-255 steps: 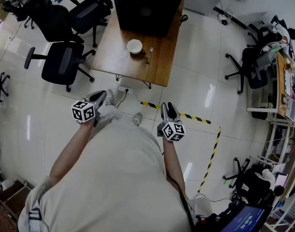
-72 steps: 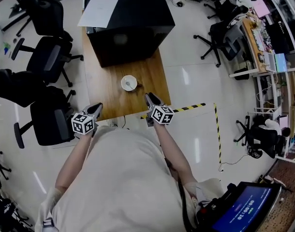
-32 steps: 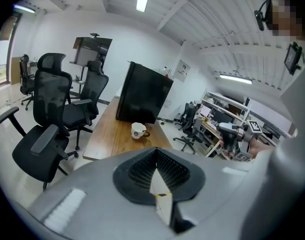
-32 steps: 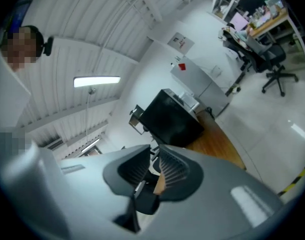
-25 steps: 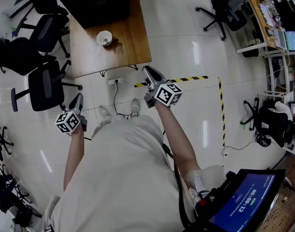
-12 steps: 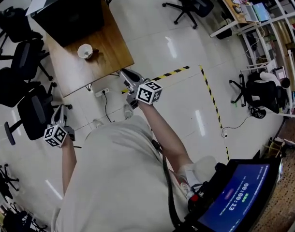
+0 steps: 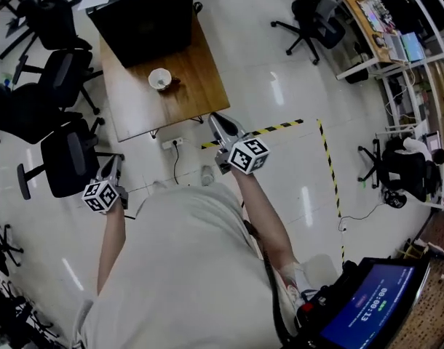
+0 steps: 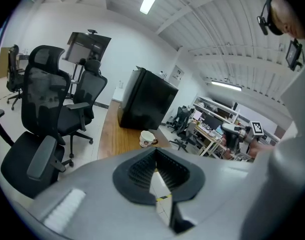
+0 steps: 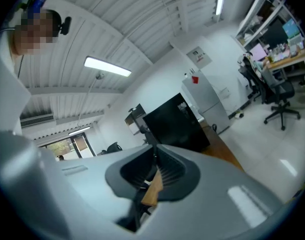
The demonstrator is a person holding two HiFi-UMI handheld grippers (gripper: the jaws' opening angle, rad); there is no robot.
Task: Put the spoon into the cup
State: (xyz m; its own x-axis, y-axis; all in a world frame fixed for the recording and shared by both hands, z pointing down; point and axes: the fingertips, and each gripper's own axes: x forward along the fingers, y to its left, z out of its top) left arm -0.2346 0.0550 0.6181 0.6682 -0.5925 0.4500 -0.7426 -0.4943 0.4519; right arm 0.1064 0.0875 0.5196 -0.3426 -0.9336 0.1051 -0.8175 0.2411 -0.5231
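A white cup (image 7: pixel 160 78) with a brown handle stands on the wooden table (image 7: pixel 196 97), in front of a big black box (image 7: pixel 143 11). The left gripper view shows the same cup (image 8: pixel 147 138) far ahead. A thin thing seems to lie inside it; whether that is the spoon is too small to tell. My right gripper (image 7: pixel 213 117) hangs over the floor just off the table's near corner, jaws shut and empty, as its own view (image 9: pixel 155 160) shows. My left gripper (image 7: pixel 115 161) is lower left beside a chair, well short of the table. Its tips (image 8: pixel 155 154) meet on nothing.
Black office chairs (image 7: pixel 68 155) crowd the table's left side. A power strip (image 7: pixel 172 142) and cable lie on the tiled floor below the table's near edge. Yellow-black tape (image 7: pixel 280 128) marks the floor to the right. A lit screen (image 7: pixel 367 304) sits at lower right.
The person now stands back from the table, unlike three seconds ago. Over the last second the head view swung, and both grippers stayed empty over the floor.
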